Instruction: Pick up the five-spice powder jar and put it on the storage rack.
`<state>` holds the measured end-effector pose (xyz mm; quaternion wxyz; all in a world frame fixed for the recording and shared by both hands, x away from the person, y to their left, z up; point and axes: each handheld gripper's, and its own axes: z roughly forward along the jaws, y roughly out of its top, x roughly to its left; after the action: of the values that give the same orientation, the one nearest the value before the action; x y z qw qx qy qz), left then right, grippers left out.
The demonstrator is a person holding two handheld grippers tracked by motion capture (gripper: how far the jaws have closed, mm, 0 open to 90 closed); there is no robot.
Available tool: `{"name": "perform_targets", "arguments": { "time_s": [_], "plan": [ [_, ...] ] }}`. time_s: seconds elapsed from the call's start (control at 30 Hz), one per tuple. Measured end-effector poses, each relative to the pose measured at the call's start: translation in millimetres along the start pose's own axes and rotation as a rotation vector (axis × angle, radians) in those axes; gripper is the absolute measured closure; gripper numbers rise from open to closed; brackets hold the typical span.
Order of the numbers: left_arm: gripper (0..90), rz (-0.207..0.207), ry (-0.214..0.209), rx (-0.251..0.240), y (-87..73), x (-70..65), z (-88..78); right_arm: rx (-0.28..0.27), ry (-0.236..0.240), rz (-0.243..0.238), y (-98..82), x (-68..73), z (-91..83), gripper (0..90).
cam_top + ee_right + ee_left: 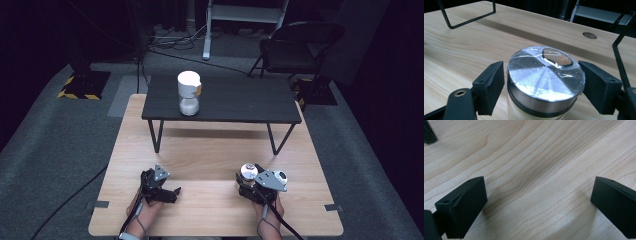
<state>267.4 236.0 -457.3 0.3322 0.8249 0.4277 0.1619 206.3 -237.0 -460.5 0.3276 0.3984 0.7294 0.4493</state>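
Steel-lidded jar (pixel 545 82), upright on the pale wooden desk (pixel 215 165), near the front edge at about five o'clock of the desktop in the high view. Clear film stretched over the lid, with a brown oval patch toward the far rim; pale contents just visible under the dark band below the lid.

Right tool (pixel 544 75) closed around that lid: one black pad at nine o'clock of it, the other at three o'clock, both seemingly in contact with the rim. Grip apparently made, then. No sign of a lift yet, with the jar's base hidden in the right gripper view and no gap beneath it discernible from above.

Left tool (pixel 537 202) at seven o'clock of the desktop, wide open, nothing between its pads but bare wood grain. Idle, by the look of it.

Farther out, at twelve o'clock, a low black stand (pixel 240 100) on thin metal legs, carrying a white container (pixel 189 92) toward its left end, well apart from the jar.

Judged progress: early. Reaching and gripping done; raising, carrying and setting down all left, possibly onto the stand.
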Motion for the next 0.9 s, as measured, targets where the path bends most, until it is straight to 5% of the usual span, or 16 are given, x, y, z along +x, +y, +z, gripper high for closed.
{"name": "perform_targets", "arguments": {
  "time_s": [0.9],
  "plan": [
    [0.5, 0.001, -0.001, 0.0, 0.0, 0.2, -0.1, 0.029, -0.057, -0.071, 2.4, 16.1, 3.4, 27.2]
  ]
}}
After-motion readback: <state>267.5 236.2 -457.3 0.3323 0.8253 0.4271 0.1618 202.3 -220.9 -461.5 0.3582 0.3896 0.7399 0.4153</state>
